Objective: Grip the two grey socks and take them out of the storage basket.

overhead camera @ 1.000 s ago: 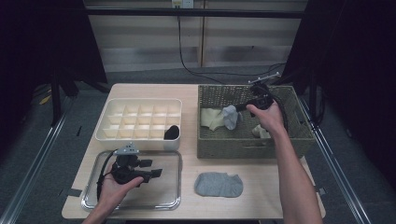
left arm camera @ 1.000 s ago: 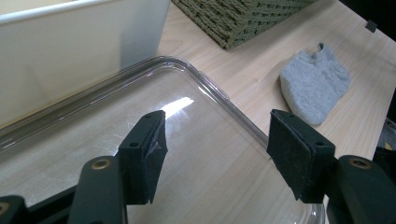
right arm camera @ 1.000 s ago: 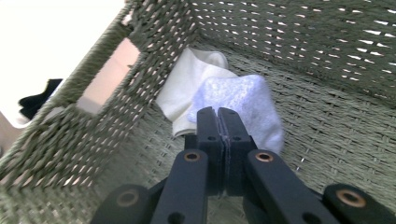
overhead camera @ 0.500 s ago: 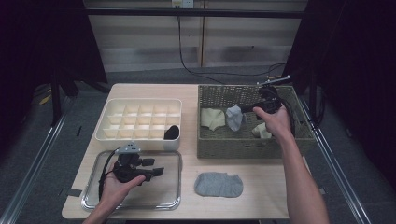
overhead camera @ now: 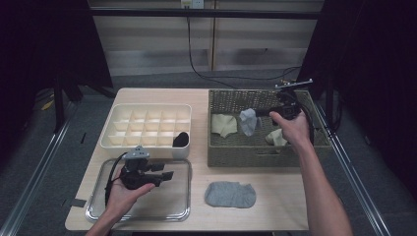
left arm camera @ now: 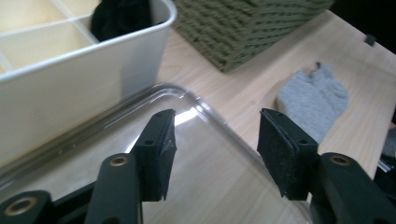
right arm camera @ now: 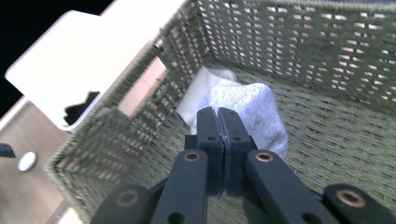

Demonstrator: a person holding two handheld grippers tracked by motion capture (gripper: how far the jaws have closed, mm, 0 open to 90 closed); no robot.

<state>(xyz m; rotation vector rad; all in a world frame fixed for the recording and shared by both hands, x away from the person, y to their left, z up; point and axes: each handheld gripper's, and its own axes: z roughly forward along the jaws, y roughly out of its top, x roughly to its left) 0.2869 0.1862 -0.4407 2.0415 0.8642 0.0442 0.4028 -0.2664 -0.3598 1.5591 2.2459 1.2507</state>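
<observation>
Because socks are being sorted out of the wicker basket (overhead camera: 219,147), the right claw (right arm camera: 217,116) is clamped on a pale grey sock (right arm camera: 250,112), which hangs from its tips above the basket floor. The left claw (left arm camera: 215,147), jaws just narrowed but empty, waits over the metal tray (overhead camera: 182,206); a grey sock (left arm camera: 315,100) lies ahead-right on the desk (overhead camera: 280,196).

Looks like a lab or recording studio rather than a home: black curtains (overhead camera: 44,59) hang on both sides, a cable (overhead camera: 206,69) trails from a wall socket (overhead camera: 192,4), metal floor rails (overhead camera: 34,182) flank the small wooden tabletop (overhead camera: 275,191), and the floor is grey carpet (overhead camera: 64,128)
</observation>
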